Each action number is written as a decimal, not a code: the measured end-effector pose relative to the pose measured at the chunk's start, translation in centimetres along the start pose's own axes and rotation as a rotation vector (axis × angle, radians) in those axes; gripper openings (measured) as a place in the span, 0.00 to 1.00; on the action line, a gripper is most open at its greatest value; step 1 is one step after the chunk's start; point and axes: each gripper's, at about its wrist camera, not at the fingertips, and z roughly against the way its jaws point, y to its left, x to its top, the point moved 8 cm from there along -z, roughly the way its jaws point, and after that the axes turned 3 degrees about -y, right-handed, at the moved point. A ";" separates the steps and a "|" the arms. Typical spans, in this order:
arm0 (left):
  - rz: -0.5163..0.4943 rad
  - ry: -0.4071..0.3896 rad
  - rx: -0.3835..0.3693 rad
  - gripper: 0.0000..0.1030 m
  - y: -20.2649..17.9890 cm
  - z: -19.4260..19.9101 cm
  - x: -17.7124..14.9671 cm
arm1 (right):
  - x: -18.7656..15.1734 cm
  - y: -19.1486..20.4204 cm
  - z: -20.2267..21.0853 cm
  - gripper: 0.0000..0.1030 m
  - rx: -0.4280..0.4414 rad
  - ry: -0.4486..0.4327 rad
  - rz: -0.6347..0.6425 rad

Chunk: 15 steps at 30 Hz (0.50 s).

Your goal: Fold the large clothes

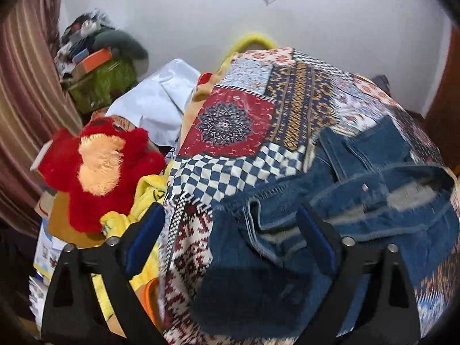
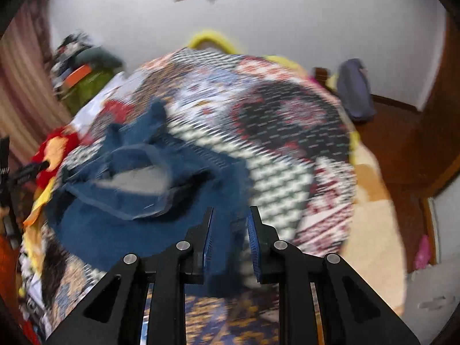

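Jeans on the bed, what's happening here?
A person with a handheld gripper in each hand is working a pair of blue jeans that lies crumpled on a patchwork bedspread. The right gripper has a bit of denim between its nearly closed jaws; the view is motion-blurred, so a firm grip can't be confirmed. The left gripper is wide open over the waistband end, holding nothing. No fold is made yet.
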 end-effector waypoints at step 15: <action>-0.125 0.226 0.048 0.96 -1.7 -9.6 -7.2 | -2.9 10.9 -10.7 0.17 0.134 0.156 0.112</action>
